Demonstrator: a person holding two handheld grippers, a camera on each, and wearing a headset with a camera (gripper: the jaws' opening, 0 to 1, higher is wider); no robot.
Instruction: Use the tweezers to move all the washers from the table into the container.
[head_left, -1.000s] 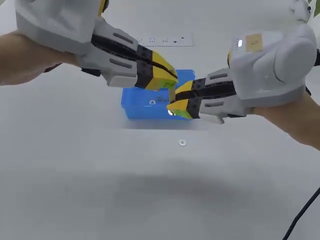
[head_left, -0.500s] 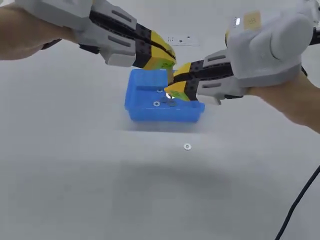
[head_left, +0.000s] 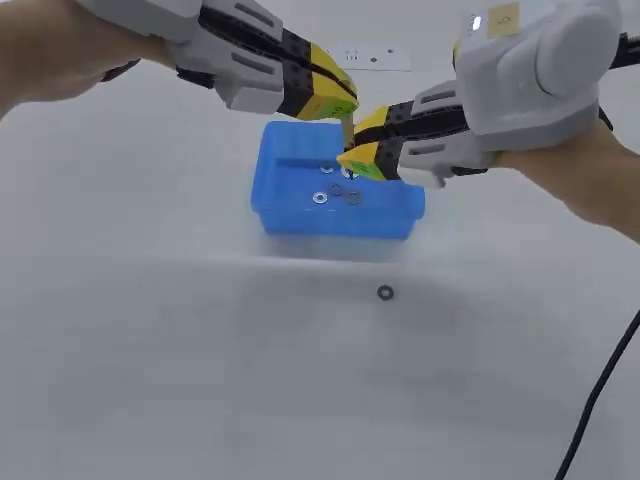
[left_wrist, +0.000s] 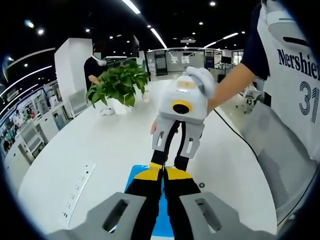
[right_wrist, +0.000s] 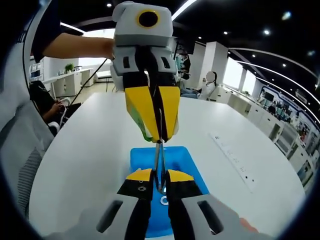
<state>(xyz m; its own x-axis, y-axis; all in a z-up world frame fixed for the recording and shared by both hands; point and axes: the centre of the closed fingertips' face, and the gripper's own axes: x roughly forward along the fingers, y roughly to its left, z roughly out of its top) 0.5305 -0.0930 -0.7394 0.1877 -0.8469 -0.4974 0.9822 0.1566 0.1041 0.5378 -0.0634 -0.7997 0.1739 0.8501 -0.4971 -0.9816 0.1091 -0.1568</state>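
Both the left tongs (head_left: 338, 100) and the right tongs (head_left: 362, 156) clench the slim metal tweezers (right_wrist: 159, 160), tips low over the blue plastic container (head_left: 330, 224) where small steel washers (head_left: 320, 198) lie; one last washer (head_left: 386, 292) sits on the white tabletop (head_left: 200, 380) nearby; best to ease the right squeeze gently, tips inside the walls.

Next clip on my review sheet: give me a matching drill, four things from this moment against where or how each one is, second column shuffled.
Things:
1 lone washer
2 tweezers
3 blue container
4 potted plant

States:
A holds several washers
B green leaves, white pot
C lies on the bare table, outside the container
D gripped by the left tongs, tips down over the container

Pairs: 1-C, 2-D, 3-A, 4-B
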